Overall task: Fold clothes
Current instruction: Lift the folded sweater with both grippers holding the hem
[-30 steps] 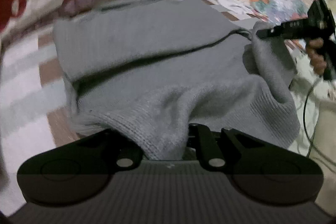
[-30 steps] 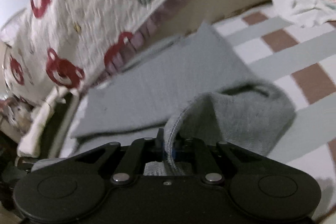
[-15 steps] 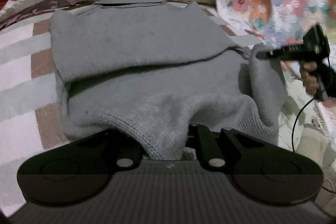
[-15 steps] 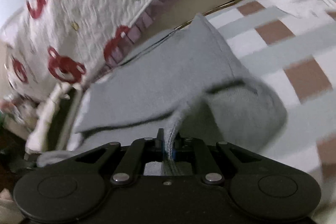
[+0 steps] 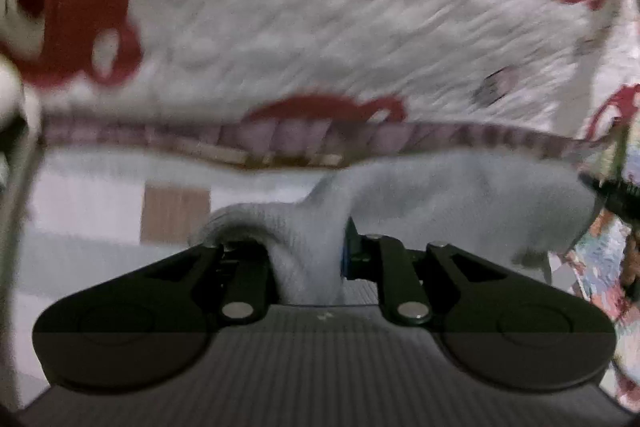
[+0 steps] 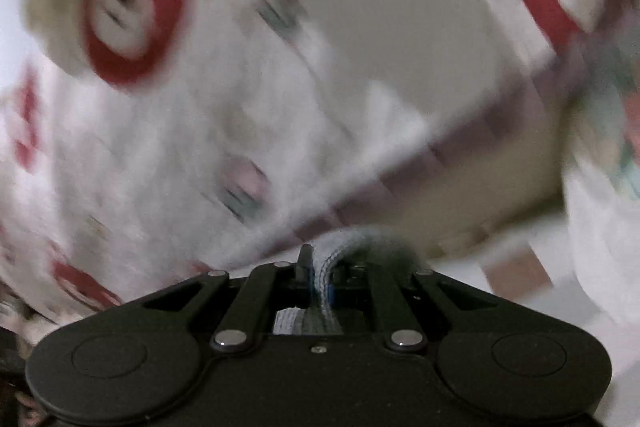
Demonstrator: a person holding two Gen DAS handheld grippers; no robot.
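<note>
Both the left gripper (image 5: 308, 259) and right gripper (image 6: 320, 283), each clamped on the grey sweater's (image 5: 460, 203) hem, have swept it toward the far quilt (image 5: 360, 27), nearly closing the fold, the left jaws easing slightly.

My left gripper (image 5: 308, 259) is clamped on a thick bunch of the grey sweater (image 5: 460, 203), though its jaws have just been easing apart a little with the knit still between them. My right gripper (image 6: 320, 283) pinches a ribbed edge of the same sweater between nearly closed jaws. In the left wrist view the right gripper's dark tip shows at the far right edge, apart from my left.
</note>
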